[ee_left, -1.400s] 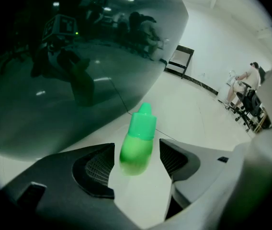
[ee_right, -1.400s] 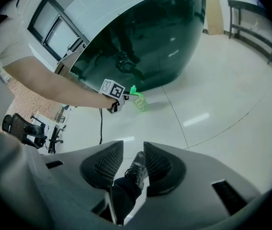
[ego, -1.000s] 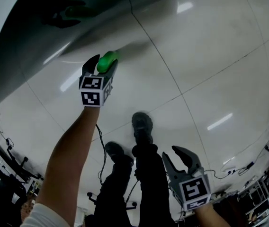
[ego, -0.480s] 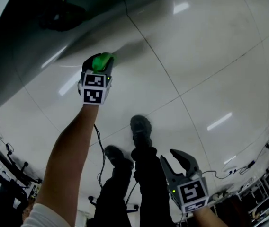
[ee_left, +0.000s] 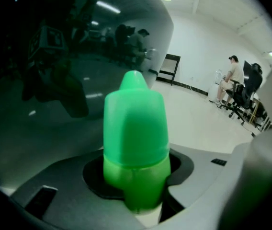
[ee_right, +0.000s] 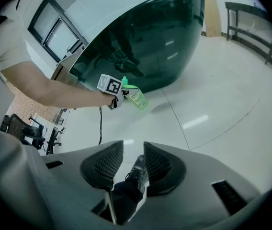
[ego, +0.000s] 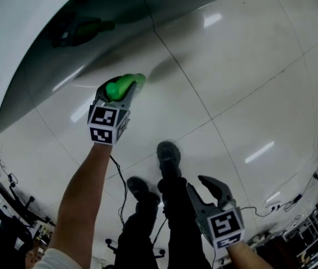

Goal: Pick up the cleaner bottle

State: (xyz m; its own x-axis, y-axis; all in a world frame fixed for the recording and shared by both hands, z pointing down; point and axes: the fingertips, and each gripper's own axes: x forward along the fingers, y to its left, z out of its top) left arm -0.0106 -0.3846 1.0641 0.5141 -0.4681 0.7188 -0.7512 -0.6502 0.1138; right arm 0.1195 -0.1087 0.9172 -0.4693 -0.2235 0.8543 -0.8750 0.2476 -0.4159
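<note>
My left gripper [ego: 125, 88] is shut on the green cleaner bottle [ego: 120, 86] and holds it above the white tiled floor. Its jaws have just been closing, with the bottle between them. In the left gripper view the bottle's green cap [ee_left: 135, 128] stands upright between the two grey jaws and fills the middle. The right gripper view shows the bottle [ee_right: 137, 98] with its label, tilted, in the left gripper [ee_right: 121, 93], in front of the dark curved wall. My right gripper [ego: 198, 182] hangs low at the bottom right, open, with nothing between its pads [ee_right: 105, 164].
A dark green glossy curved wall [ego: 47, 43] rises beyond the left gripper. The person's two shoes [ego: 168, 153] stand on the floor below, with a black cable [ego: 117, 170] beside them. People sit on office chairs [ee_left: 239, 92] far off, near a black frame [ee_left: 169, 68].
The left gripper has closed on the bottle and lifted it off the floor; the bottle now leans to the right. The right gripper has kept its place.
</note>
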